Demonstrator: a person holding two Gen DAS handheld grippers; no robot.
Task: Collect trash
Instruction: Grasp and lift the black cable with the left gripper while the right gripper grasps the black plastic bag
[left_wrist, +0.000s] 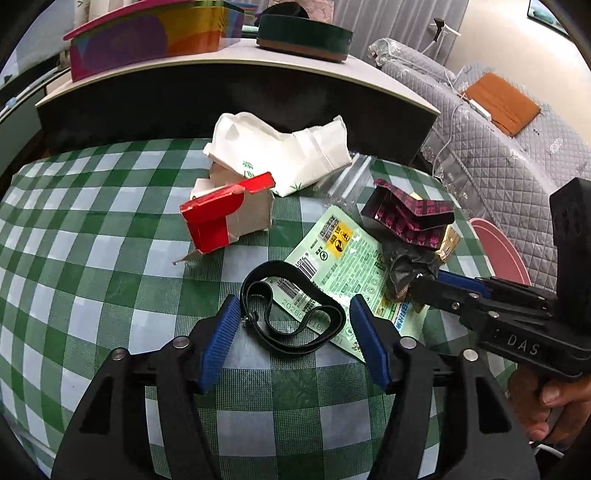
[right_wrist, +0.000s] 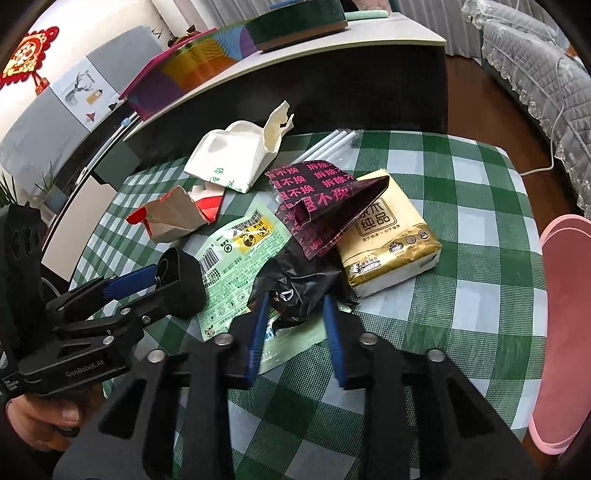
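Both grippers down over the trash on the checked table (left_wrist: 92, 236).

My left gripper (left_wrist: 291, 325) stands open around a black strap (left_wrist: 291, 317) that lies on a green wrapper (left_wrist: 343, 258). My right gripper (right_wrist: 297, 295) has its jaws either side of a crumpled black bag (right_wrist: 295, 280); I cannot tell whether they pinch it. Closing left could drag the wrapper along, since the strap rests on it. The pink bin (right_wrist: 565, 332) is cut off at the edge.

Left tongs (left_wrist: 291, 328) spread wide, right tongs (right_wrist: 295, 314) narrow — both angled downward
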